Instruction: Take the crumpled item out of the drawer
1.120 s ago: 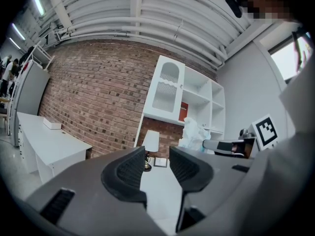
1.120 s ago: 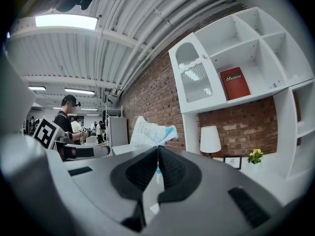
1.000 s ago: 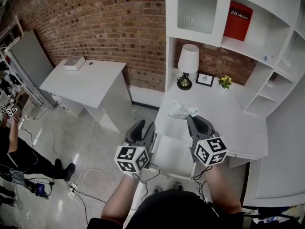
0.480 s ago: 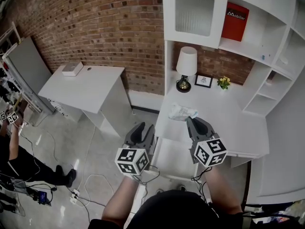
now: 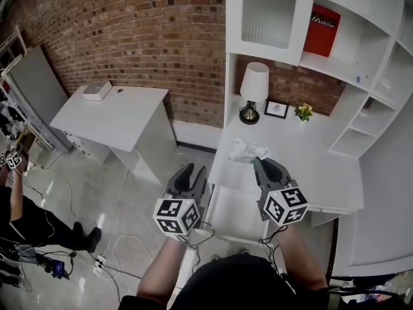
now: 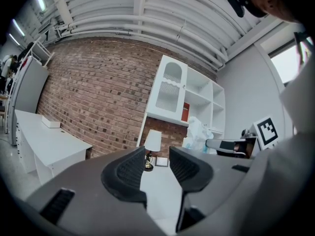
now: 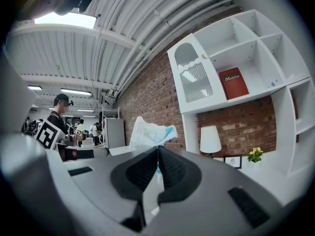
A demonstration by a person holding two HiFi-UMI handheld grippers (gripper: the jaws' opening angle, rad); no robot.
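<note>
The right hand-held gripper [image 7: 157, 150] is clamped on the crumpled item [image 7: 150, 132], a white and blue wad pinched at its jaw tips over the white bench [image 5: 303, 166]; the left hand-held gripper [image 6: 156, 152] has its jaws apart with nothing between them, beside the open drawer [image 5: 232, 215].

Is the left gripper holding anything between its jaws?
No, the left gripper has its jaws apart with nothing between them; only the lamp beyond shows through the gap.
</note>
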